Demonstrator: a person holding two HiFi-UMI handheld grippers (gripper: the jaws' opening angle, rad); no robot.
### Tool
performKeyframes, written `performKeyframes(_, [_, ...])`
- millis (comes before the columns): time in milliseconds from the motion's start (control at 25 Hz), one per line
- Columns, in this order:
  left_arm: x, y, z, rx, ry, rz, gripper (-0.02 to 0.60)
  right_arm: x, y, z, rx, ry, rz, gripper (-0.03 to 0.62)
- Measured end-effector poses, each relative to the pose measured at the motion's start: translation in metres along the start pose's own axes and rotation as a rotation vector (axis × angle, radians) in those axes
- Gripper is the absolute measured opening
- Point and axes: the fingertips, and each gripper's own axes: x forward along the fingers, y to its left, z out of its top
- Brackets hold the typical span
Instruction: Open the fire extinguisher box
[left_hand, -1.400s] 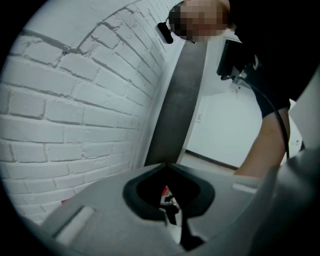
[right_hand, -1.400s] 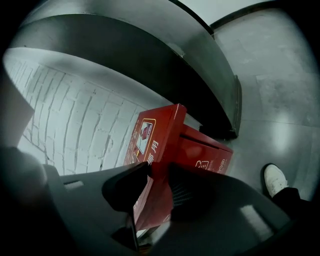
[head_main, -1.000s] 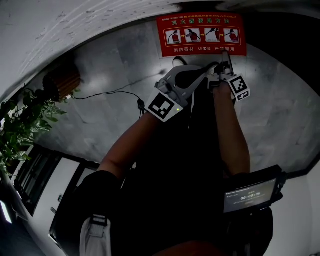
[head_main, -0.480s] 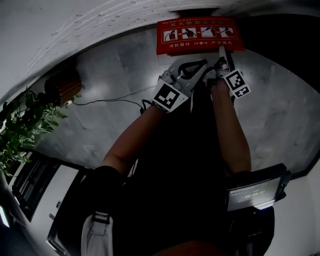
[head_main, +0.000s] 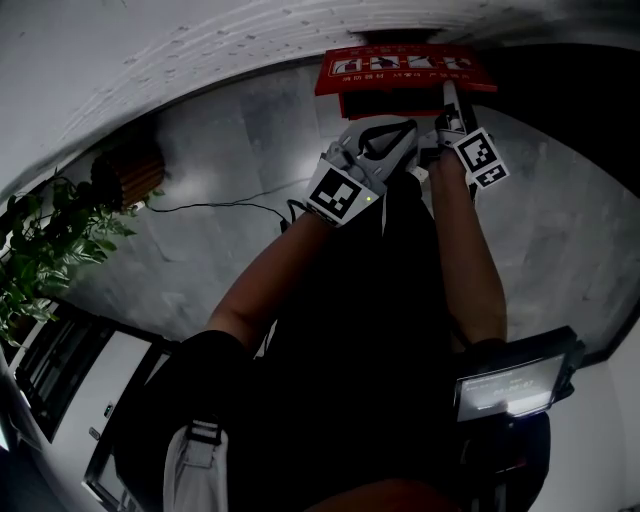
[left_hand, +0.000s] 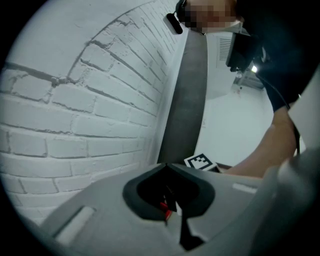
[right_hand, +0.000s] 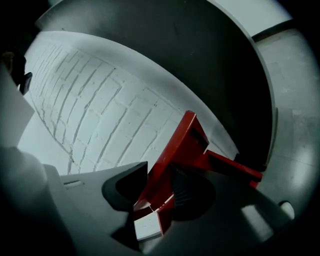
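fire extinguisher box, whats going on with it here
A person with a gripper in each hand is opening it. The right gripper holds the edge of the red lid between its jaws, which have just been opening a little. The lid is tilted partway up beside the white brick wall. The left gripper sits close by with its jaws together, not on the lid.

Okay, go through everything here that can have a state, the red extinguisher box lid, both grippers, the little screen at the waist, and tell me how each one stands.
Box lid: raised off the box, seen edge-on in the head view.
Right gripper: closed on the lid's red edge; its jaws have just been opening a little.
Left gripper: shut, holding nothing.
Screen: lit.
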Motion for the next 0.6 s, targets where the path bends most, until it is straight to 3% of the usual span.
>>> performKeyframes(200, [-0.002,0.014,0.001,-0.013,-0.007,0.019,0.003,0.021,0.014,0.010,-0.012,0.006,0.026,0.146])
performKeyframes(400, [-0.006,0.028,0.014,-0.001,-0.020,0.040,0.004,0.036,0.032,0.021,-0.032,0.008,0.069,0.205])
performKeyframes(600, [-0.010,0.043,0.020,0.002,-0.025,0.061,0.003,0.050,0.041,0.025,-0.062,0.029,0.070,0.209])
